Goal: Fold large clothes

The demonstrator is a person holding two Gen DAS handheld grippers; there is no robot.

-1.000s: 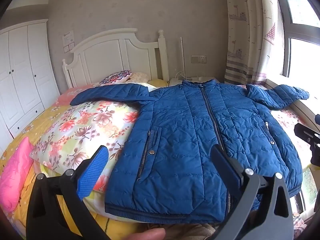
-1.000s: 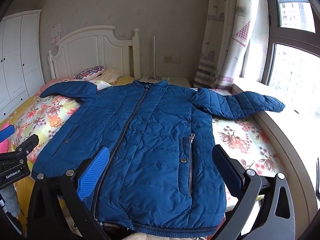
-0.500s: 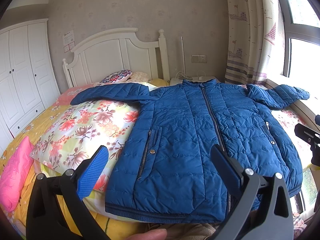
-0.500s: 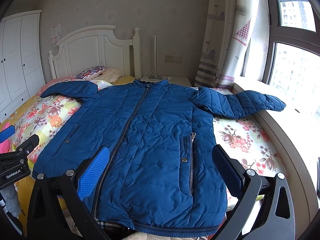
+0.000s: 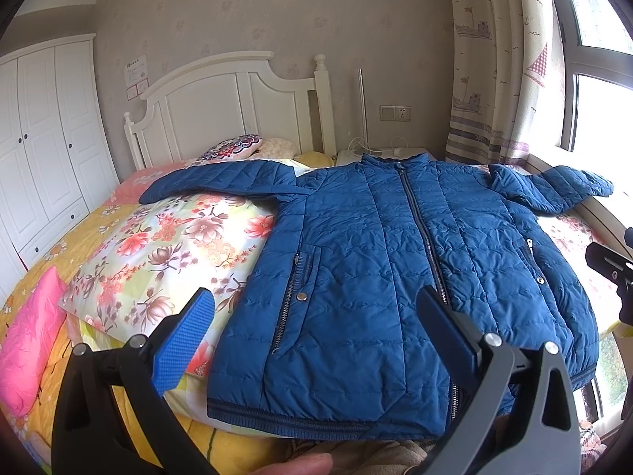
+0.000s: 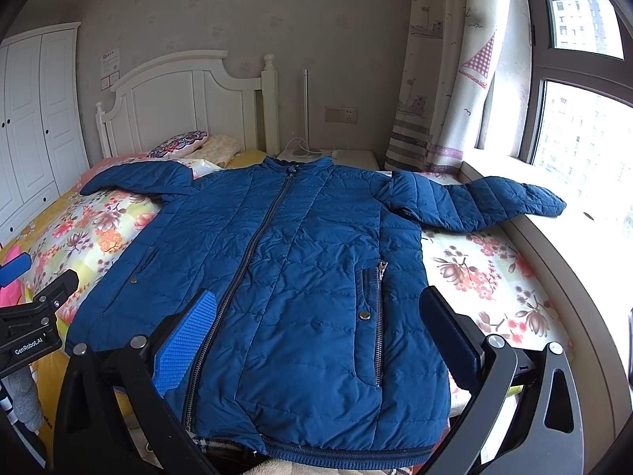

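Jaws of both grippers gape above the blue jacket's (image 5: 376, 277) hem.

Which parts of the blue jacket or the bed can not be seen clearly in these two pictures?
- Jacket hem, left wrist view: the open left gripper covers part.
- Hem, right wrist view: the open right gripper hides its corners.
- Wall notice: text too small.
- Bed foot: cut off by the bottom edge.

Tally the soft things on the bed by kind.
Blue quilted jacket: 1
Floral quilt: 1
Pink cushion: 1
Patterned pillow: 1
Cream pillow: 1
Total: 5
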